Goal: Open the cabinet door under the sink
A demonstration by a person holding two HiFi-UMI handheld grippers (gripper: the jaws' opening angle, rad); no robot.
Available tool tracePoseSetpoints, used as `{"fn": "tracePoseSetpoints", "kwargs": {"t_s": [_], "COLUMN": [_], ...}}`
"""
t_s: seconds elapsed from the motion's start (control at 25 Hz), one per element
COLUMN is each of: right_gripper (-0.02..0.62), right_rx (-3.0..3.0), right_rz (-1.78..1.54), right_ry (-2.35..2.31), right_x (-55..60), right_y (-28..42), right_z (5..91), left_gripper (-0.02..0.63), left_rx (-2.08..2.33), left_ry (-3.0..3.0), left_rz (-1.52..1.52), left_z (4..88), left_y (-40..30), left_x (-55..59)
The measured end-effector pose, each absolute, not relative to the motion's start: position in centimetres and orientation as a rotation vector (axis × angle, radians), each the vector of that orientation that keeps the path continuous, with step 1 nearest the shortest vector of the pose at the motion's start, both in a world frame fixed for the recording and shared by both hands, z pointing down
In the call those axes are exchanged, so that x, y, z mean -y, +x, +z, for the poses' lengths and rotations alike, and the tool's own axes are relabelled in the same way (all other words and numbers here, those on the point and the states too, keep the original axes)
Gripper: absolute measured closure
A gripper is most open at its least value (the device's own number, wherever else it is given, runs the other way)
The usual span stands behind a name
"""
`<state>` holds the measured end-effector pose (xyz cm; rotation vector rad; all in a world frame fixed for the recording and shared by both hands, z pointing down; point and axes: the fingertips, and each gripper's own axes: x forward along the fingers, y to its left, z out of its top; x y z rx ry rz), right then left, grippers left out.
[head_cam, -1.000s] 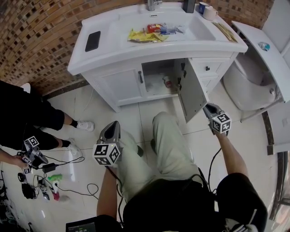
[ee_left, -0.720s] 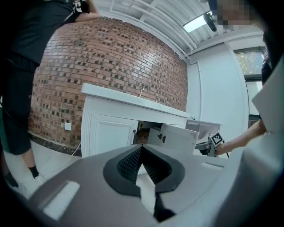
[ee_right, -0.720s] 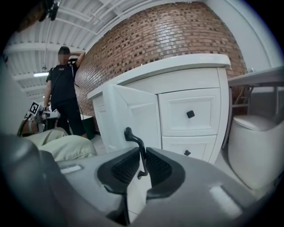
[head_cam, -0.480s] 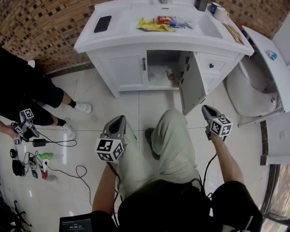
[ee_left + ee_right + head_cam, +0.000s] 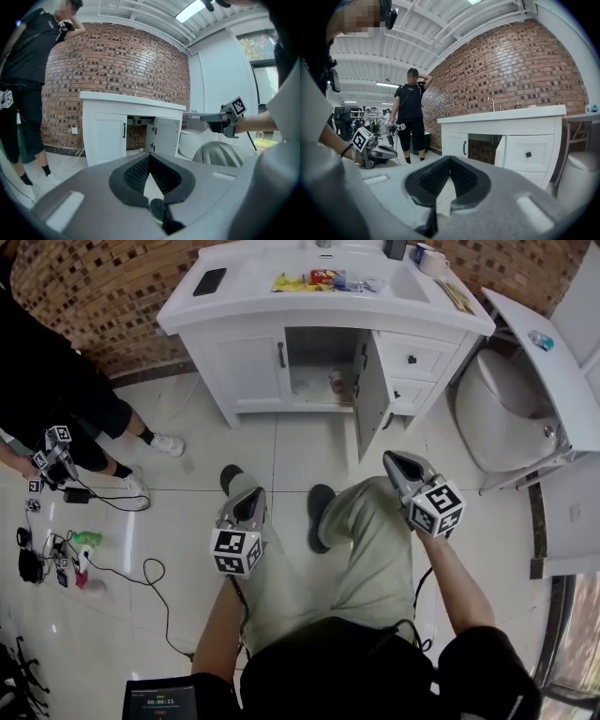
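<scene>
Brick wall (image 5: 94, 296), one open cabinet door (image 5: 368, 395); left gripper (image 5: 247, 498) pressed together, right gripper (image 5: 396, 461) just closed, both empty.

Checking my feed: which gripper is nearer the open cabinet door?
Right. The right gripper, jaws just closed empty, sits just below-right of the open cabinet door; the left gripper is farther, lower left.

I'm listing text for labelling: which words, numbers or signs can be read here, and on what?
Nothing reads clearly.
Small dark screen at the head view's bottom edge: a row of digits, too small to read.
Yellow and red packets in the white sink: print too blurred.
Black-and-white cubes on the left gripper and right gripper: square patterns, no words.
</scene>
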<state>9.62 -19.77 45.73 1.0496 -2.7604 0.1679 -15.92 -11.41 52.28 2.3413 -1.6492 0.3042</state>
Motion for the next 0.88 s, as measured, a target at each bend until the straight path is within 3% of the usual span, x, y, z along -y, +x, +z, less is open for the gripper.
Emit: {"fn": "tracePoseSetpoints", "kwargs": {"t_s": [0.32,0.6,0.88], "right_gripper": [0.603,0.603,0.603], "right_rx": [2.750,2.839,2.841], "right_rz": [0.366,0.389,0.330], "right_ry": [1.044,1.032,0.970], "right_x": [14.2,10.7,9.9], "right_y": [13.7,16.8,14.3], "right_z": [50.2,49.1,48.9], "left_gripper": [0.589,0.589,0.589], "left_rx": [1.629,1.646,1.708], "left_ry": [2.347,2.411,2.368], "left_rz": [0.251,0.326,0.311], "left_z": [53.0,49.7,49.3], "left_y": [-11.3,-7.0,-9.2], "left_x": [5.7,1.4,0.5]}}
